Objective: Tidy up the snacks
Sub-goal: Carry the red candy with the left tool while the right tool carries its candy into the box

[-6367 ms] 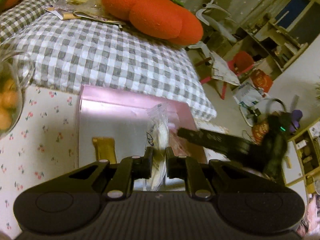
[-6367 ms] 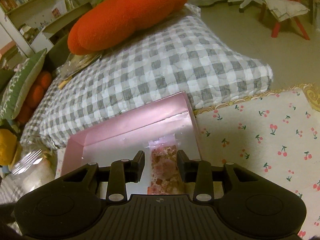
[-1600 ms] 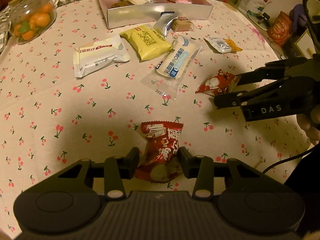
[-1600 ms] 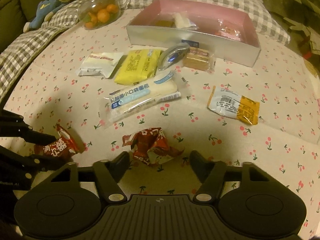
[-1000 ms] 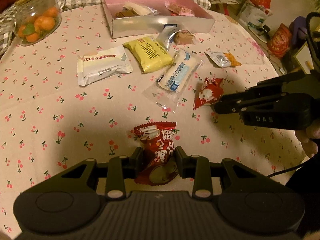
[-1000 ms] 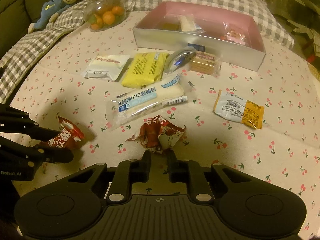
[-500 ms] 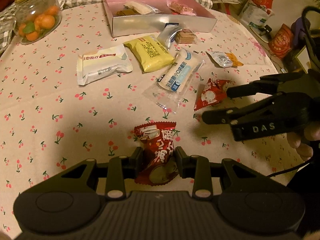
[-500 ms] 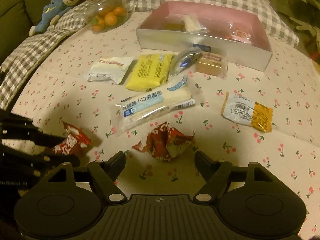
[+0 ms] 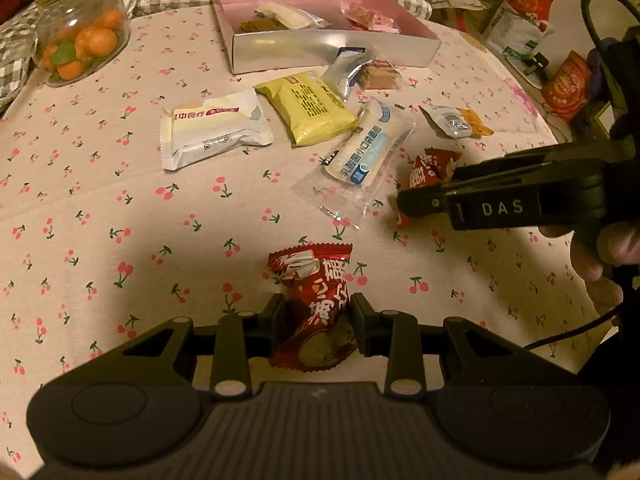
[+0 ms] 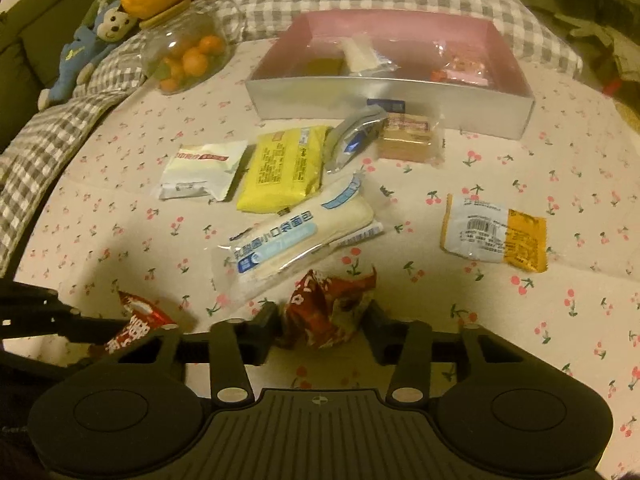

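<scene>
Ahead of both jaws I see the pink box (image 10: 390,114) on the table (image 9: 100,208), holding three snacks; seven remain outside. My left gripper (image 9: 318,314) is clamped on a red packet (image 9: 314,304). My right gripper (image 10: 322,322) jaws are closing around a crumpled red packet (image 10: 328,308) between them.

Both wrist views close above the cherry-print cloth (image 9: 100,208), angled steeply down toward the far pink box (image 10: 384,98), sharing scattered snack packets, left view catching the right gripper (image 9: 404,202).
</scene>
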Tool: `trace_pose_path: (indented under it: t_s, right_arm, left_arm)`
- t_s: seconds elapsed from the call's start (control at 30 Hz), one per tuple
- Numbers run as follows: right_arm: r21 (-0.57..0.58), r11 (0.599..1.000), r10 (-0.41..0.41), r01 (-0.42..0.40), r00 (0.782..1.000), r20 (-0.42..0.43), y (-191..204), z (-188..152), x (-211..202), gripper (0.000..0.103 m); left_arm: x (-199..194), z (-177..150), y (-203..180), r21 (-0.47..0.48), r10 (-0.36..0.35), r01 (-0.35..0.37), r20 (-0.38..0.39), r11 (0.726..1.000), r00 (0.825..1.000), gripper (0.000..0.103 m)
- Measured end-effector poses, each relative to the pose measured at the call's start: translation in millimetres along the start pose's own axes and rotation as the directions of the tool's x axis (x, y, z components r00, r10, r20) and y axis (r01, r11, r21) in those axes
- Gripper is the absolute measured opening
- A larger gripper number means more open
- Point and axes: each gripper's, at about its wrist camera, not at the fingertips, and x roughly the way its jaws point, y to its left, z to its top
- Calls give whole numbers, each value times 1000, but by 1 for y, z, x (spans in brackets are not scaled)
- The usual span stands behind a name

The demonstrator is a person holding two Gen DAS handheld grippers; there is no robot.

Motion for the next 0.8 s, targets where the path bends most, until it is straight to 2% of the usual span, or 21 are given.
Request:
trace_pose_path:
  t_s: [0.23, 0.47, 0.8]
  right_arm:
    - [3, 1000, 31, -31, 1000, -3, 5, -2, -8, 41]
    - [35, 997, 65, -67, 996, 54, 2, 9, -28, 41]
    - [67, 997, 37, -44, 994, 99, -14, 27, -44, 41]
  left_arm:
    - [-4, 3, 2, -11, -1, 2, 20, 1000, 1000, 32]
    - [-13, 13, 3, -36, -9, 12, 64, 999, 998, 32]
    - [-26, 37, 4, -77, -26, 35, 117, 996, 993, 32]
